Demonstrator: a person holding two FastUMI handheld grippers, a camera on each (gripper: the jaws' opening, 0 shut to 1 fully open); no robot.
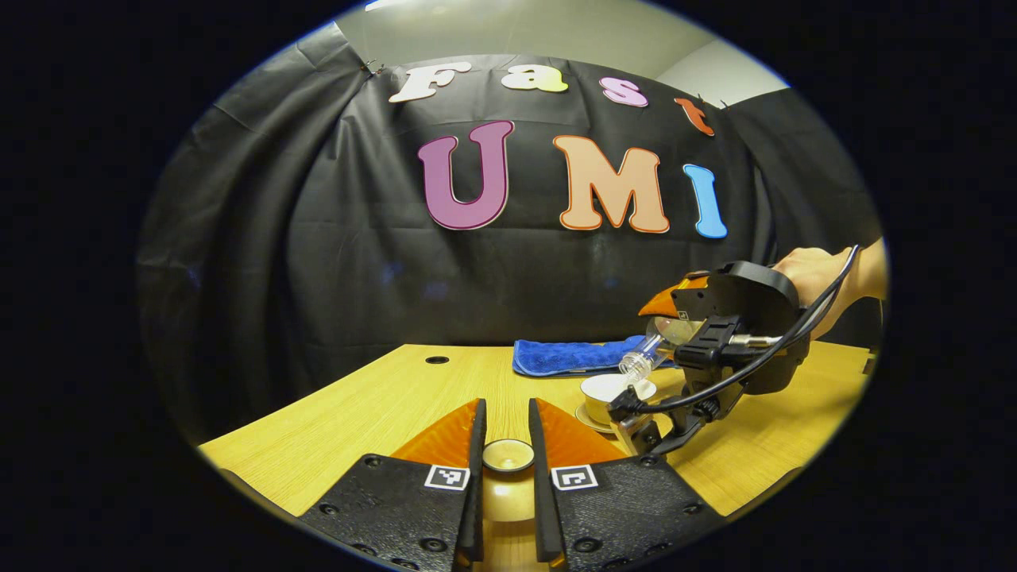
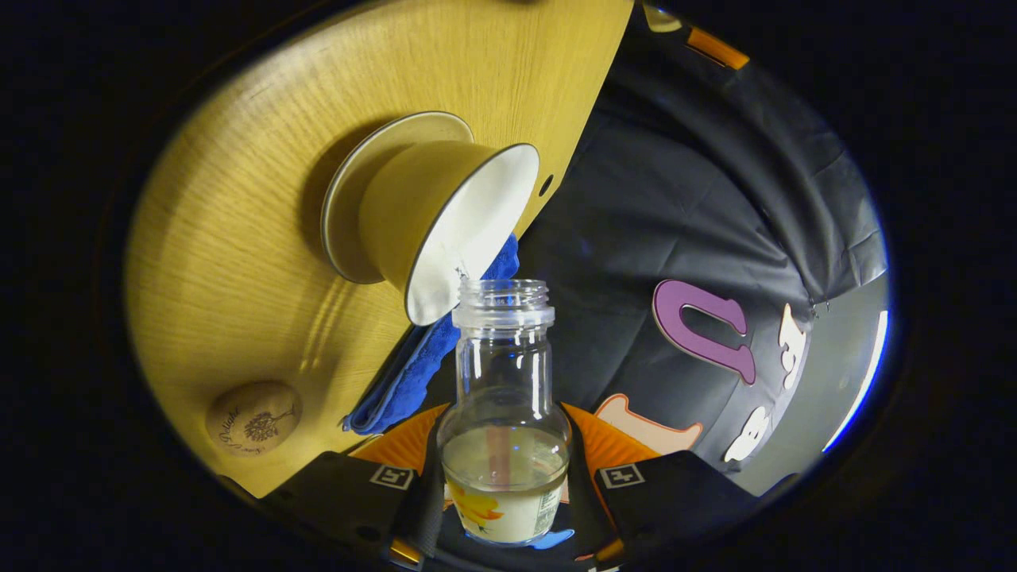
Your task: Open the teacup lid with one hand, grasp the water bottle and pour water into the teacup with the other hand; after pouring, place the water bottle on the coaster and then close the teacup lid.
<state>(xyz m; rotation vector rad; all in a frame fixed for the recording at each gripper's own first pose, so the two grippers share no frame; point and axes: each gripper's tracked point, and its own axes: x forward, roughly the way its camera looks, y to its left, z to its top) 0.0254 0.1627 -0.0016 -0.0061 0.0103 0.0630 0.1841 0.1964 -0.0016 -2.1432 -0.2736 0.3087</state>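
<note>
Glass water bottle [image 2: 504, 413], clear, uncapped, a little water left in the base; likely slick and breakable, light now that it is nearly empty. Right gripper [image 2: 504, 477] has its jaws clamped on the lower body by the label, which looks like the safest hold: wide part, below the narrow neck. Bottle is tipped, mouth right at the rim of the teacup [image 2: 445, 230]. Teacup is open, sits on its saucer [image 2: 349, 199] on the wooden desk [image 2: 222, 238]; thin ceramic, easy to chip or nudge, so the glass mouth should stay off the rim. No stream visible, so the pour is judged near done.

Left gripper [image 1: 508, 445] has its jaws closed on the teacup lid [image 1: 508, 455] by the knob, held low over the desk, well apart from the teacup. Small smooth knob, likely slippery.

Right gripper view gives the water level, cup interior, round wooden coaster [image 2: 254, 419] near the desk edge, and blue cloth [image 2: 413, 365]. Left gripper view gives the side-on tilt of the bottle, the hand [image 1: 810, 274] holding the right gripper, its cable, and the cloth lying behind the cup.
</note>
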